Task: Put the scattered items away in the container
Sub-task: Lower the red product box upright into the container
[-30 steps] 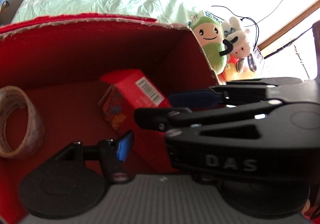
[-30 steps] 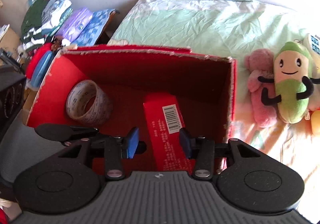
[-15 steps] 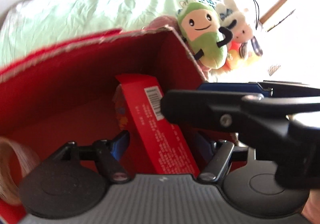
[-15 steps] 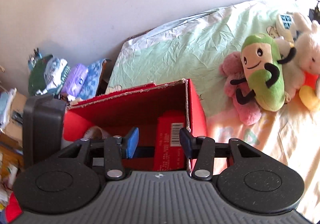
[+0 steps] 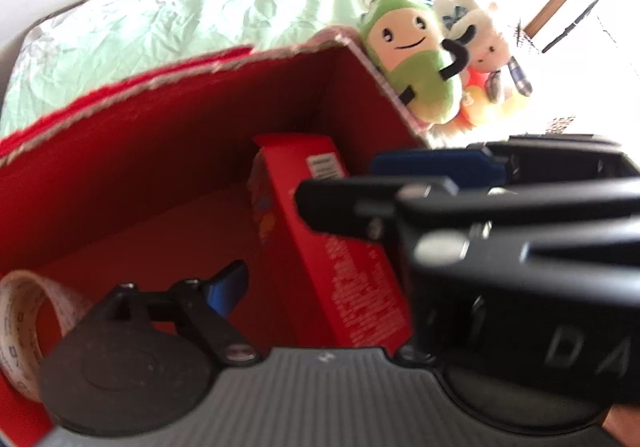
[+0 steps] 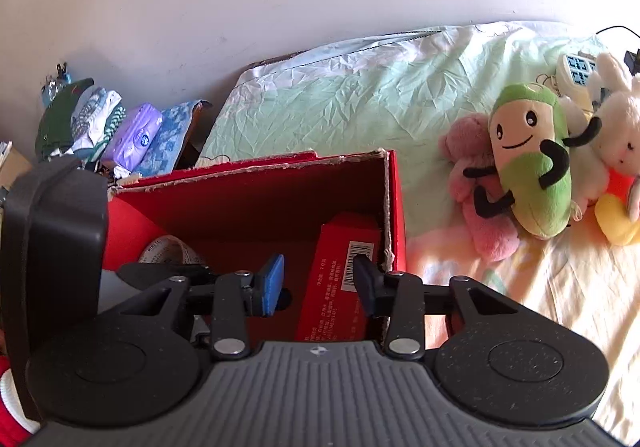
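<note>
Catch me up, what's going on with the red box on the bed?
A person with a handheld tool in each hand is tidying items into the red cardboard box on the bed. A red carton and a tape roll already sit inside. The right tool is open above the carton, gripping nothing. The left tool is at the box too; its right finger is hidden behind the other tool.

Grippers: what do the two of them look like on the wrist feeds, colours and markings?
Both look alike: a ribbed grey front plate flanked by two round black speckled discs, black linkage arms with silver screws, and fingers faced with blue pads. The right gripper shows this plainly. The left gripper is half hidden by the right one's black body, which bears blurred pale letters "DA". No cables or sleeves show.
</note>
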A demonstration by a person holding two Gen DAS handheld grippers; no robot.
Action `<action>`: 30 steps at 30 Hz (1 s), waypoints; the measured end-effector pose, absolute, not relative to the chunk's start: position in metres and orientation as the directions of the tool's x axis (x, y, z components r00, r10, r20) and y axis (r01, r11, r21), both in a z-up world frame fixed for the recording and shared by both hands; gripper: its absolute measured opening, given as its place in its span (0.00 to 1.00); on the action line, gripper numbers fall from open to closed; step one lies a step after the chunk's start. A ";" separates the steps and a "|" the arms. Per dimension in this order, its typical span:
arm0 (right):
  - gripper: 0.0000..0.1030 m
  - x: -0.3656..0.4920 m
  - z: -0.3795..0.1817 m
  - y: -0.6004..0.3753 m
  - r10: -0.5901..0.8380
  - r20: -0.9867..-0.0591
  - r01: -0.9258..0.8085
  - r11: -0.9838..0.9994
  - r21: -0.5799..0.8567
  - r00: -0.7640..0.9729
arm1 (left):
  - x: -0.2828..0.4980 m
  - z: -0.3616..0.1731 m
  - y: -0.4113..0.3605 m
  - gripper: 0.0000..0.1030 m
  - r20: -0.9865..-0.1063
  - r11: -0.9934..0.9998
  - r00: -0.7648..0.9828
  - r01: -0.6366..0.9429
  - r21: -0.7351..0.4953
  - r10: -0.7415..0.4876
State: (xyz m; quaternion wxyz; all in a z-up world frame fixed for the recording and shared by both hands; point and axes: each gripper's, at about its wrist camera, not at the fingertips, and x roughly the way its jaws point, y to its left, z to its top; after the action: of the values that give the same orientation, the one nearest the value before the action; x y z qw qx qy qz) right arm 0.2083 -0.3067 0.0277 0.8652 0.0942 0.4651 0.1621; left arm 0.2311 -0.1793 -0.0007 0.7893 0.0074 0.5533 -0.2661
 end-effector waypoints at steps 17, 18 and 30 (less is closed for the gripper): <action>0.32 0.205 0.020 -0.298 0.322 -0.781 -0.184 0.947 0.264 0.535 | 0.230 -0.002 -0.176 0.74 -0.870 0.867 0.264 0.404 -0.293 -0.417; 0.32 0.204 0.020 -0.298 0.320 -0.781 -0.178 0.948 0.265 0.537 | 0.230 -0.002 -0.176 0.74 -0.868 0.863 0.261 0.408 -0.297 -0.422; 0.34 0.195 0.029 -0.309 0.332 -0.761 -0.137 0.941 0.310 0.557 | 0.227 0.000 -0.187 0.74 -0.865 0.847 0.213 0.405 -0.345 -0.454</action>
State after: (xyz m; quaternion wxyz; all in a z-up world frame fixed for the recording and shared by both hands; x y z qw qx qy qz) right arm 0.1948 -0.3090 0.0290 0.8757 0.1078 0.4512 0.1340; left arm 0.2268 -0.1871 0.0000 0.7783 -0.0218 0.5637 -0.2757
